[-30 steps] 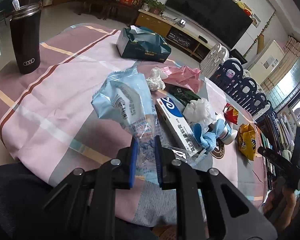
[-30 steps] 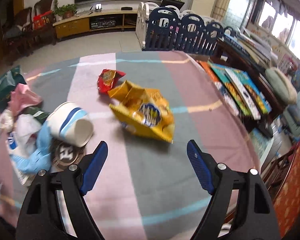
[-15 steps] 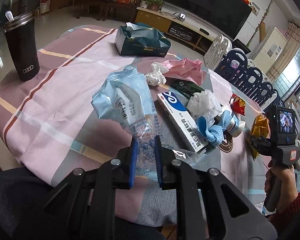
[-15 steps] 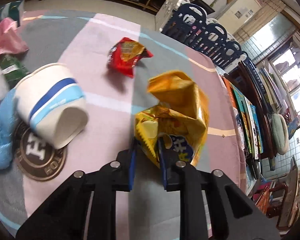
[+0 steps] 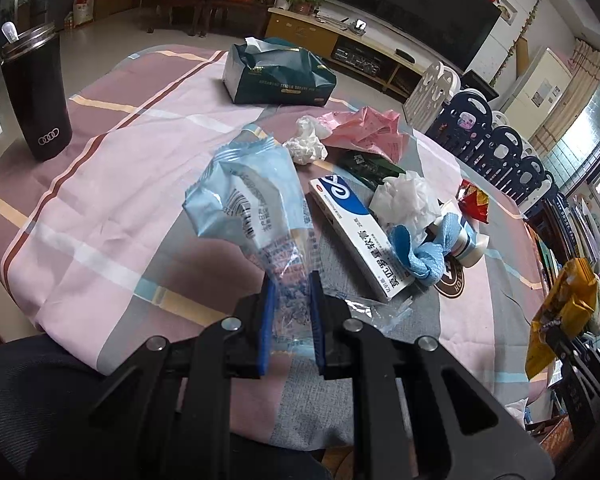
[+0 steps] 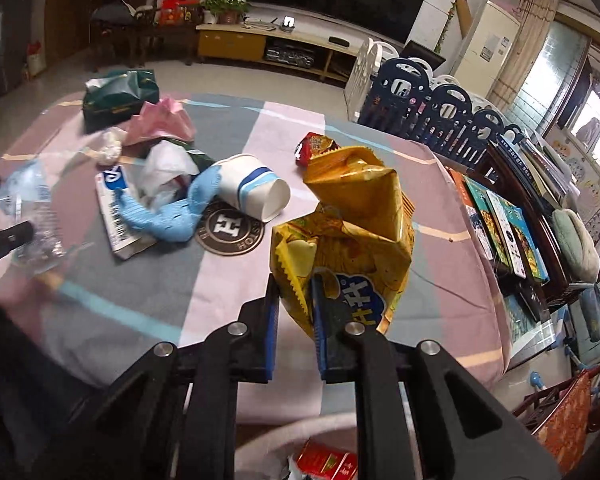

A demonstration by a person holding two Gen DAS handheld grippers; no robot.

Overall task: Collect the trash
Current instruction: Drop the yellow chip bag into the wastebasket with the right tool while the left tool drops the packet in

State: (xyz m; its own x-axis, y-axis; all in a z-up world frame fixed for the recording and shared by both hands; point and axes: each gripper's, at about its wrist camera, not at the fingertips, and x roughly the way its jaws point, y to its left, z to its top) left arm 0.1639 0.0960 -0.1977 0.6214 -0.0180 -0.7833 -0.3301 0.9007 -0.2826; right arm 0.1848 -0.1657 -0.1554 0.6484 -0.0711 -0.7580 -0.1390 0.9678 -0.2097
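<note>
Both pads of the right gripper closing on yellow chip bag.

Two cameras, one on each gripper, look down at the table from close up.
Both face the TV wall at 12 o'clock, and both see the white cup and blue cloth.
</note>
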